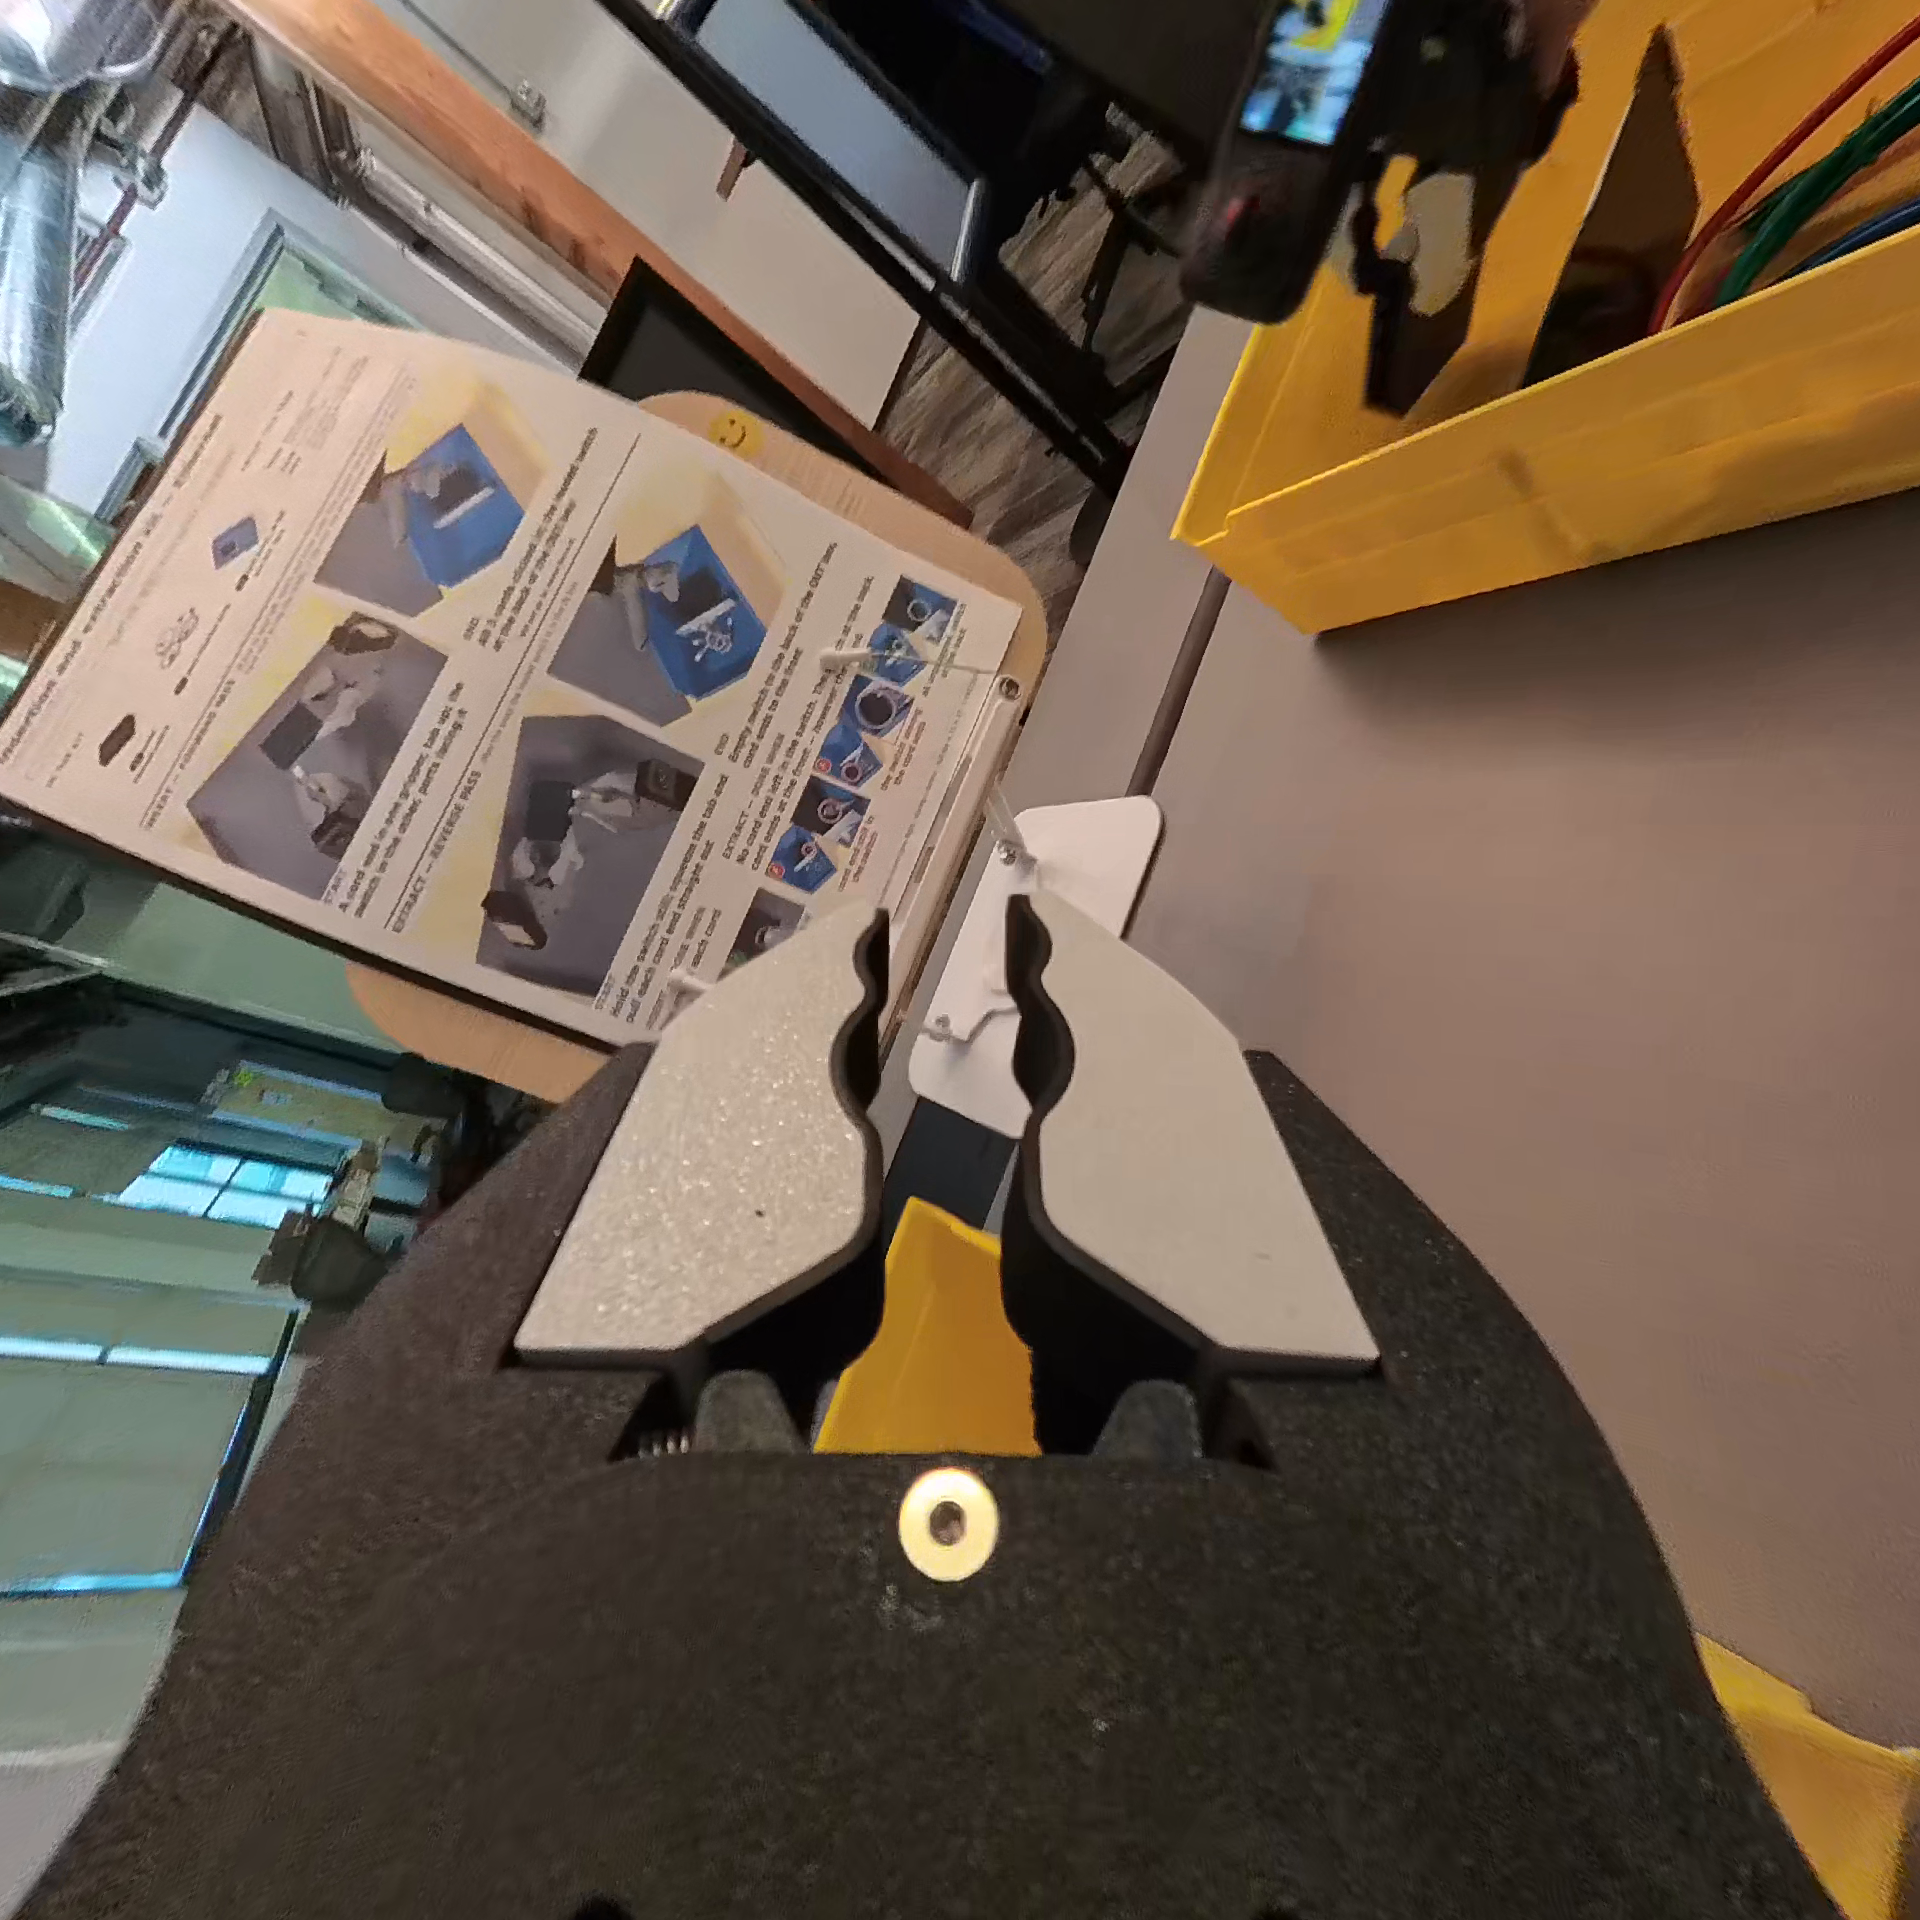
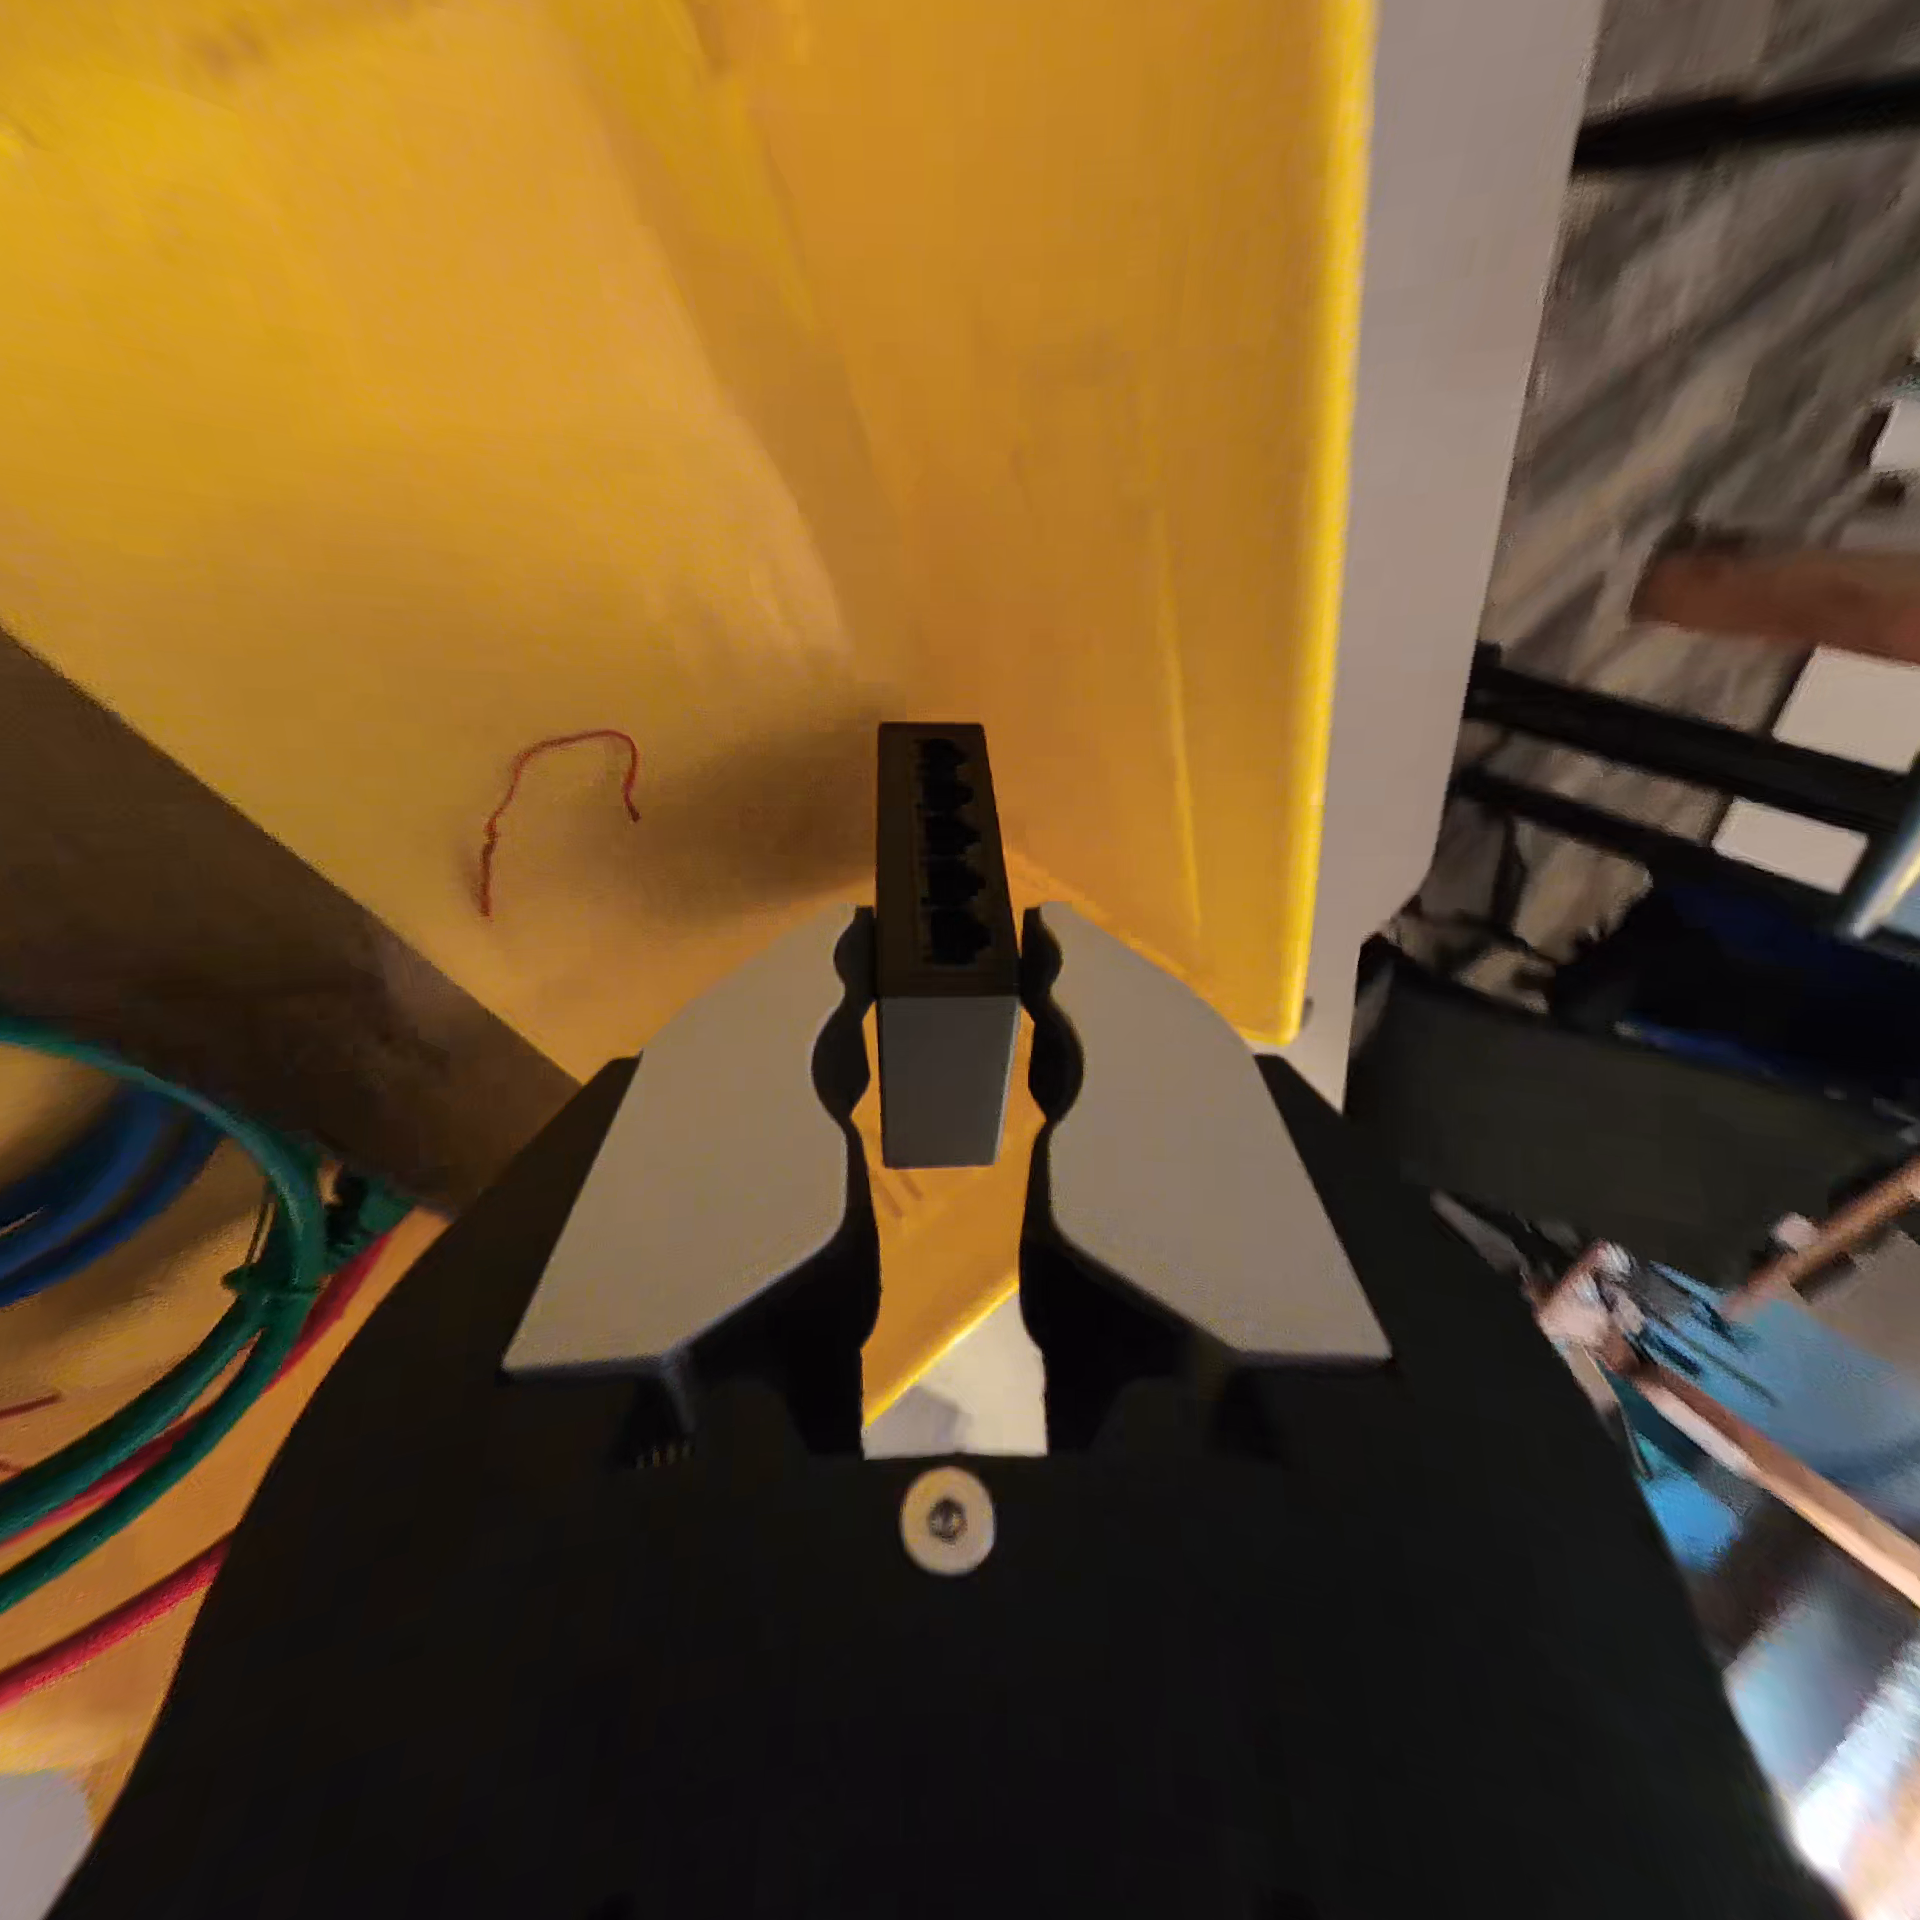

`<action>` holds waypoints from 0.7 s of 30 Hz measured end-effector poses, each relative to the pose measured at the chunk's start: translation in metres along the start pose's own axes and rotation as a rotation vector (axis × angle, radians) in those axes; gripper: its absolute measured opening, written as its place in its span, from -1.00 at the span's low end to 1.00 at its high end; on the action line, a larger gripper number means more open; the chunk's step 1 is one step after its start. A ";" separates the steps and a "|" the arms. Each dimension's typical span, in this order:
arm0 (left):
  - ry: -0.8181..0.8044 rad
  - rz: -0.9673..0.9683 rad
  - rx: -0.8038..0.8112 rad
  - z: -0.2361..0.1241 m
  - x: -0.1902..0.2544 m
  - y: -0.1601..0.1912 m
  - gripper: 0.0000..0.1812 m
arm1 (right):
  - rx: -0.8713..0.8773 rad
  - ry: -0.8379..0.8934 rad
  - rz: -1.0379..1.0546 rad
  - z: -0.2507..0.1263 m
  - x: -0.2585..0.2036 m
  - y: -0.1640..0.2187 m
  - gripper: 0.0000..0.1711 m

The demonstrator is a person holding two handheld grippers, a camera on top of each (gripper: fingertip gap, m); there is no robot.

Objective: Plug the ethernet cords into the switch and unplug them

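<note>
Now right tongs [image 2: 943,930] grip the switch [image 2: 943,966]; left tongs [image 1: 948,925] empty.

Right gripper [image 2: 943,920] jaws clamp the switch [image 2: 943,997] (ports facing up) inside a yellow bin [image 2: 520,364], coiled cords [image 2: 208,1299] lower left

Both wrist views tilted, close, sharing yellow bin [image 1: 1558,457]

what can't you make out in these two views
- Right wrist view: the cords' plug ends, cut off by the left edge and hidden behind the right gripper.
- Right wrist view: the switch's ports, too dark to see inside.
- Left wrist view: the yellow bin's contents, mostly behind its wall; the far gripper is blurred.
</note>
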State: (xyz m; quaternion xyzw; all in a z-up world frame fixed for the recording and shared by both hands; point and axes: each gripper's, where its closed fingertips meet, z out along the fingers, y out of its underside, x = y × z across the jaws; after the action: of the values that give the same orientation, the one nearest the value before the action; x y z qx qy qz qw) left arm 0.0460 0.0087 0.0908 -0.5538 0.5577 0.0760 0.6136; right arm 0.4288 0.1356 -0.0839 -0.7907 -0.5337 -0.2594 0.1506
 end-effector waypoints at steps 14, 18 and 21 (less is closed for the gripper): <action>-0.055 -0.133 -0.118 -0.006 -0.020 0.024 -0.76 | 0.524 -0.258 0.503 -0.090 0.005 -0.064 -0.91; -0.076 -0.135 -0.141 -0.012 -0.026 0.030 -0.76 | 0.493 -0.048 0.551 -0.099 0.019 -0.040 -0.87; -0.133 -0.152 -0.211 -0.028 -0.043 0.050 -0.76 | 0.634 0.085 0.674 -0.126 0.024 -0.015 -0.82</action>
State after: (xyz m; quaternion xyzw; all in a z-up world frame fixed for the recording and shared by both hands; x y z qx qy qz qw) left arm -0.0216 0.0285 0.1007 -0.6496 0.4610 0.1242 0.5916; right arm 0.3910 0.0946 0.0330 -0.8238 -0.2930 -0.0523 0.4825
